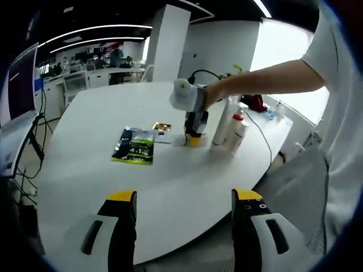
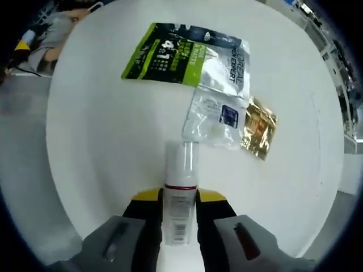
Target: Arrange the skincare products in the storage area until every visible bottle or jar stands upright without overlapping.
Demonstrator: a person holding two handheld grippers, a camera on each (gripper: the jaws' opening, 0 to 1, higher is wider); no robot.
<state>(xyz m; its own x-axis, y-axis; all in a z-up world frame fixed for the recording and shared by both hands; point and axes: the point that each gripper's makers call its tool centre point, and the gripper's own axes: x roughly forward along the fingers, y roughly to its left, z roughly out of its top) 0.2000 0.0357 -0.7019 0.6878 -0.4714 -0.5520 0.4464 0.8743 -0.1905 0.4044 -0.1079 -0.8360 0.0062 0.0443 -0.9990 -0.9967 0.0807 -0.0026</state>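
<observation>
Bottle (image 2: 180, 195) clamped in right gripper (image 2: 179, 199) jaws, sachets (image 2: 190, 54) beyond, left gripper (image 1: 184, 198) jaws open over bare table (image 1: 187, 175) edge.

The left gripper (image 1: 184, 198) has black jaws with yellow tips and grey housings; the right gripper (image 2: 179, 198) looks alike; the person wears a white short sleeve (image 1: 329, 51)

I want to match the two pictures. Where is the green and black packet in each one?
Left gripper view: the green and black packet lies flat on the white table, left of centre.
Right gripper view: it lies near the top, above the held bottle.
Shared landmark: the gold sachet beside it.
</observation>
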